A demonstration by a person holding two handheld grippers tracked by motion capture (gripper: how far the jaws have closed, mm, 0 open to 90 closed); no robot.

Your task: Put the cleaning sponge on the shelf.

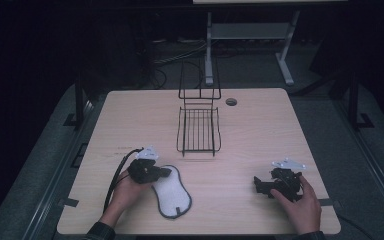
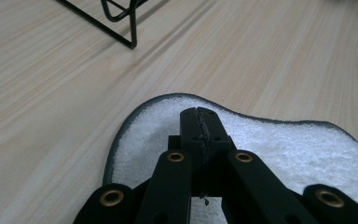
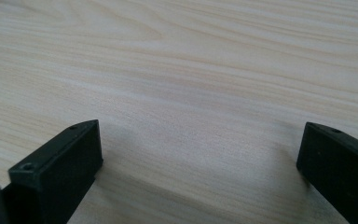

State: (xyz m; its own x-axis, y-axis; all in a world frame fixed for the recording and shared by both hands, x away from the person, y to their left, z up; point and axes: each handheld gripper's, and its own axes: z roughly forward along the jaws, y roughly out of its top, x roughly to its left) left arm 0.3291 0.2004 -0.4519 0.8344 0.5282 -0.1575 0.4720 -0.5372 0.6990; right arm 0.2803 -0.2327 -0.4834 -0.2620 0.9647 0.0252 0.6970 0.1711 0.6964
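A white fuzzy pad (image 1: 172, 192) with a dark grey rim lies flat on the table's near left part. My left gripper (image 1: 167, 171) hovers over the pad's upper end, pointing right. In the left gripper view its jaws stand pressed together, tips (image 2: 199, 116) above the pad (image 2: 284, 149), and nothing shows between them. My right gripper (image 1: 256, 184) rests at the near right, pointing left. Its jaws stand wide apart (image 3: 200, 140) over bare wood with nothing between them.
A black wire rack (image 1: 198, 131) stands at the table's middle, its tall back toward the far edge; its corner (image 2: 121, 18) appears beyond the pad. A round cable hole (image 1: 231, 101) sits near the far edge. Bare wooden table (image 1: 260, 135) lies between the hands.
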